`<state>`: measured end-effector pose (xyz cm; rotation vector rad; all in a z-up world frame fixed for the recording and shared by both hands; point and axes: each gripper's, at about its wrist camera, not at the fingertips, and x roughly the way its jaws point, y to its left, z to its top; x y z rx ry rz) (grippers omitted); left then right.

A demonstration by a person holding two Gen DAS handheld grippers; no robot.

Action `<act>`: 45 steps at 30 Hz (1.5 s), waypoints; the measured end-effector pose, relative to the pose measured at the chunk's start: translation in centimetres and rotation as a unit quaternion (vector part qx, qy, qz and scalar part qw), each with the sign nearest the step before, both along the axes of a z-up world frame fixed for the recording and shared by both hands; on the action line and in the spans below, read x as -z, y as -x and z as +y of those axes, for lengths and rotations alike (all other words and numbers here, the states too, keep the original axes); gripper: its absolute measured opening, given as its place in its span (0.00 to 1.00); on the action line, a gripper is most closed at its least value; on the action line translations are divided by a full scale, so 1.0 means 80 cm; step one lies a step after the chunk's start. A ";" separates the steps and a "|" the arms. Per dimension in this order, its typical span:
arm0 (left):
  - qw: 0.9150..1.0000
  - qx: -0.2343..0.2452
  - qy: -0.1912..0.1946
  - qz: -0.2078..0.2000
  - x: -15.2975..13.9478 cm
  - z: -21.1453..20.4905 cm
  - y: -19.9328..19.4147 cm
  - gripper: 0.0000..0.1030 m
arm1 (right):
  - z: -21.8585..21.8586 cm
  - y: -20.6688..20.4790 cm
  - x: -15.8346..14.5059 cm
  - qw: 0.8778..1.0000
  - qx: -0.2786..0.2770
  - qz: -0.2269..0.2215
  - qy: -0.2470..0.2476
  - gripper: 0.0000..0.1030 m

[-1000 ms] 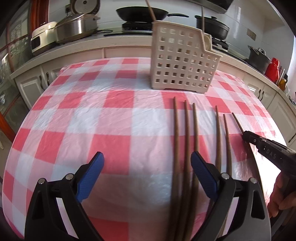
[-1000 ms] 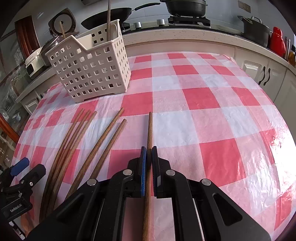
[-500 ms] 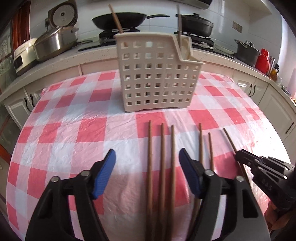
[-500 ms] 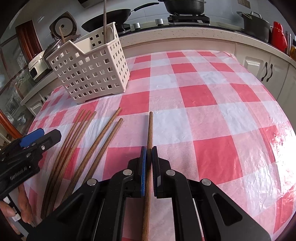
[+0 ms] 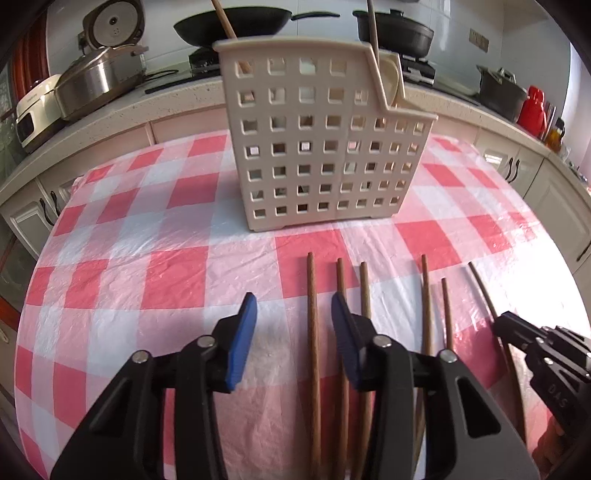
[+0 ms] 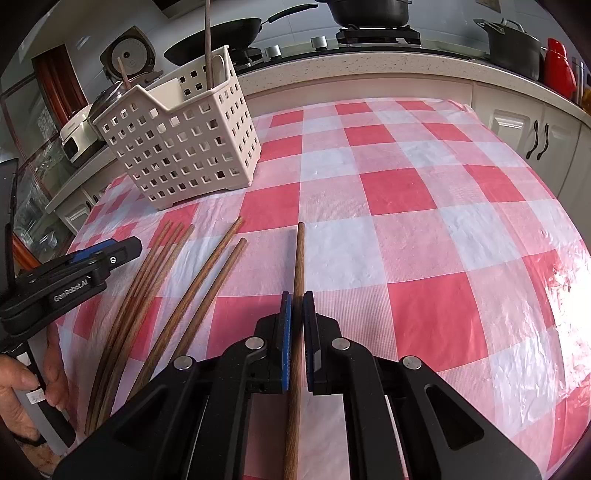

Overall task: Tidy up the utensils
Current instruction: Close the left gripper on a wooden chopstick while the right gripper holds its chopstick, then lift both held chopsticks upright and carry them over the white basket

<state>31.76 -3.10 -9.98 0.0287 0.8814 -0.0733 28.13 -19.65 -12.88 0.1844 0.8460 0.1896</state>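
Observation:
Several brown wooden chopsticks (image 5: pixel 313 332) lie side by side on the red-and-white checked tablecloth (image 5: pixel 147 236). A cream perforated basket (image 5: pixel 317 147) stands behind them with two sticks upright in it. My left gripper (image 5: pixel 293 314) is open, its blue pads on either side of the leftmost chopstick. My right gripper (image 6: pixel 296 310) is shut on one chopstick (image 6: pixel 299 258) lying flat on the cloth. The basket (image 6: pixel 184 144) and the loose chopsticks (image 6: pixel 155 280) also show in the right wrist view, with the left gripper (image 6: pixel 110 253) at their left.
A worktop behind the table holds a rice cooker (image 5: pixel 96 77), a wok (image 5: pixel 232 22), black pots (image 5: pixel 395 31) and a red flask (image 5: pixel 532 105). White cabinet doors (image 6: pixel 535 140) flank the table. The table edge drops off at left and right.
My left gripper has moved right and forward over the chopsticks, and its jaws have narrowed around the leftmost one. My right gripper stays shut on its chopstick.

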 end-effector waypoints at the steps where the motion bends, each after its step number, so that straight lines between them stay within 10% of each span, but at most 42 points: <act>1: 1.000 0.003 0.001 0.006 0.004 -0.001 -0.003 0.33 | 0.000 0.000 0.000 1.000 0.000 0.000 0.000 0.06; 8: 0.999 0.026 -0.017 0.013 0.017 -0.010 -0.008 0.06 | 0.002 -0.002 -0.001 1.000 0.001 0.000 0.006 0.06; 45: 0.983 -0.002 0.071 -0.169 -0.134 0.062 0.166 0.06 | 0.060 0.094 -0.146 0.982 -0.044 -0.180 0.031 0.06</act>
